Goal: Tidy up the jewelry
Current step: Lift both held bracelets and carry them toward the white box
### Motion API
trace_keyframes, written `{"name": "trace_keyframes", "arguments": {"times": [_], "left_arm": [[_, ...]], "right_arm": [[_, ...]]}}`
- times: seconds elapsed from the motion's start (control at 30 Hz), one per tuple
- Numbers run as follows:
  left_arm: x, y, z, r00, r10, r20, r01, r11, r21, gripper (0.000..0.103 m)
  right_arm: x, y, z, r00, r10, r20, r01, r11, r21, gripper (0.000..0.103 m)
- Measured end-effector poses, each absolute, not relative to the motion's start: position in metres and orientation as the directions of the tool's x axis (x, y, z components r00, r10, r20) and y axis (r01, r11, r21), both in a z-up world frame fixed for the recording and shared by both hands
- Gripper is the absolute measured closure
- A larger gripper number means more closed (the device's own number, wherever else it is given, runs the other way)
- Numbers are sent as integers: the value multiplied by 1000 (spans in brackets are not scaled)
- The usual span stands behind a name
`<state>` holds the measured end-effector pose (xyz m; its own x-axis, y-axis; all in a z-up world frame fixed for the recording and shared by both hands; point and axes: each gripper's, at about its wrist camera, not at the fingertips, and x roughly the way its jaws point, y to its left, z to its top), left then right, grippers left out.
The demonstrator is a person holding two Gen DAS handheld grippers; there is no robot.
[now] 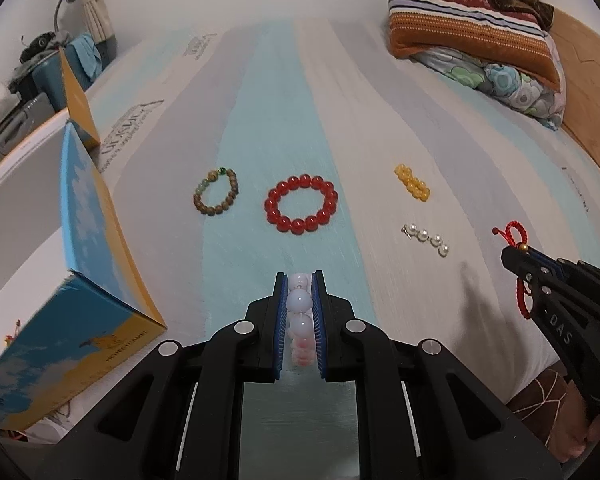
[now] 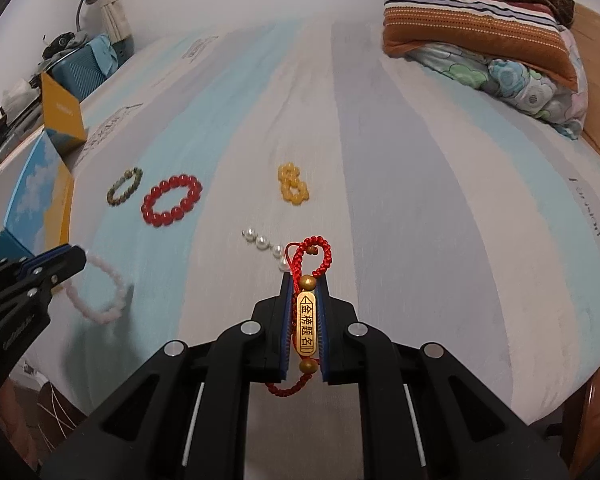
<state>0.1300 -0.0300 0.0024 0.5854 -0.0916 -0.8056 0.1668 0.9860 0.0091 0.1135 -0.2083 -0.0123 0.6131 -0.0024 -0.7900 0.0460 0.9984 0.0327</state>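
My left gripper (image 1: pixel 300 280) is shut on a pale pink bead bracelet (image 1: pixel 299 304), which hangs as a loop (image 2: pixel 100 292) above the striped bed sheet. My right gripper (image 2: pixel 305 280) is shut on a red cord bracelet (image 2: pixel 309 254) with a gold tag (image 2: pixel 306 326); in the left wrist view that gripper (image 1: pixel 514 254) sits at the right with the red cord bracelet (image 1: pixel 514 234) in it. On the sheet lie a red bead bracelet (image 1: pixel 301 203), a brown-green bead bracelet (image 1: pixel 217 192), a yellow bead bracelet (image 1: pixel 412 182) and a pearl strand (image 1: pixel 428 238).
An open blue and yellow box (image 1: pixel 80 280) stands at the left edge of the bed, its flap (image 1: pixel 78 100) upright. Folded striped and flowered bedding (image 1: pixel 476 32) is piled at the far right. A wooden bed frame (image 1: pixel 588 92) runs along the right side.
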Motion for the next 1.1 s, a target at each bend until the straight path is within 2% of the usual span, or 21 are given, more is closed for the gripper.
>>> {"name": "trace_keyframes", "arguments": {"times": [0.6, 1.1], "left_arm": [[134, -6, 50, 643, -82, -761, 111, 994, -13, 91], [124, 36, 96, 694, -55, -718, 57, 998, -21, 91]], "right_arm": [[133, -174, 41, 659, -4, -752, 17, 1000, 9, 93], [148, -125, 70, 669, 49, -742, -44, 999, 26, 93]]}}
